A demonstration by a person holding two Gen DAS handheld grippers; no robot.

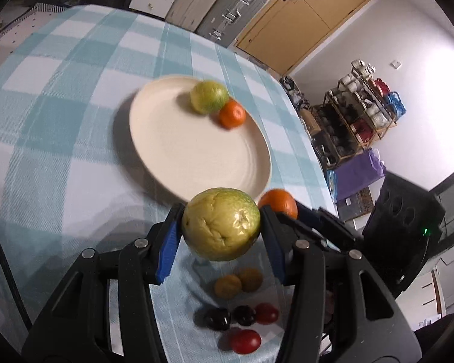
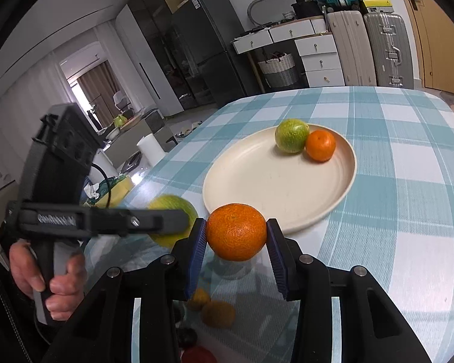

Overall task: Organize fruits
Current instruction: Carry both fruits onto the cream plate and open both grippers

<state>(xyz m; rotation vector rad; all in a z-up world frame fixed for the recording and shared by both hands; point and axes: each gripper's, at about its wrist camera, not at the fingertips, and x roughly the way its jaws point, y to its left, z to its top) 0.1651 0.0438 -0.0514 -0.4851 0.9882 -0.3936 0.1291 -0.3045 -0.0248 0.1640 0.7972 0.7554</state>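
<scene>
My left gripper point(image 1: 221, 227) is shut on a yellow-green citrus fruit point(image 1: 221, 224), held above the checked tablecloth just short of the cream plate point(image 1: 166, 151). In the right wrist view that fruit point(image 2: 172, 208) shows partly behind the left gripper, which a hand holds. My right gripper point(image 2: 236, 236) is shut on an orange point(image 2: 236, 231), also lifted near the plate's point(image 2: 257, 187) near rim. That orange point(image 1: 280, 202) peeks out behind the left fingers. On the plate lie a green citrus point(image 1: 209, 96) point(image 2: 291, 135) and a small orange point(image 1: 232, 114) point(image 2: 320, 145), touching each other.
Below the grippers on the cloth lie two brownish fruits point(image 1: 237, 281) point(image 2: 218, 313), two dark ones point(image 1: 230, 317) and two red ones point(image 1: 246, 340). The table's edge point(image 1: 302, 127) drops off to the right. Suitcases point(image 2: 384, 51), drawers and a fridge stand beyond the table.
</scene>
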